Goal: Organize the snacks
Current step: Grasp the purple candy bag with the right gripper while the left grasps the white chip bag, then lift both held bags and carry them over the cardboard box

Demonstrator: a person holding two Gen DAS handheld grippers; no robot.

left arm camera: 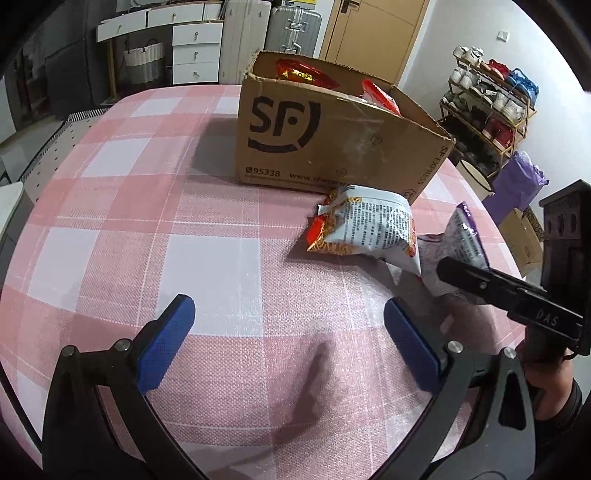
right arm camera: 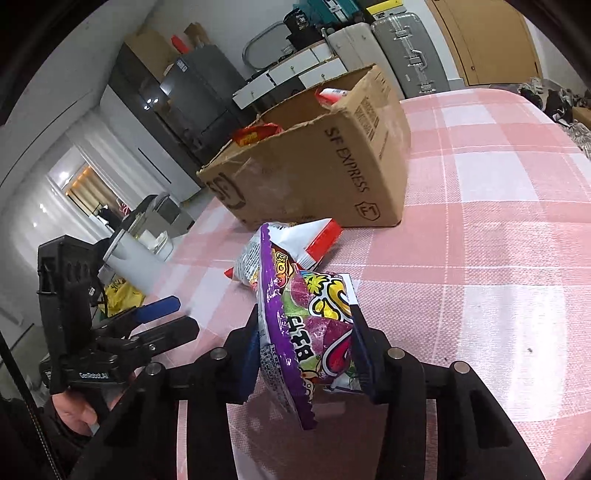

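An open SF Express cardboard box [left arm camera: 332, 140] stands at the far side of the pink checked table and holds red snack packs [left arm camera: 303, 74]; it also shows in the right wrist view [right arm camera: 317, 162]. A white and red snack bag [left arm camera: 365, 229] lies on the table just in front of the box, also seen in the right wrist view [right arm camera: 291, 243]. My right gripper [right arm camera: 306, 343] is shut on a purple candy bag [right arm camera: 310, 325] and holds it above the table. That purple bag [left arm camera: 458, 251] shows in the left wrist view too. My left gripper [left arm camera: 288, 332] is open and empty over the table.
The pink checked tablecloth [left arm camera: 166, 229] covers the table. A shoe rack [left arm camera: 487, 103] and a purple bag [left arm camera: 517, 184] stand off the table's right side. Drawers and suitcases [left arm camera: 291, 26] line the far wall.
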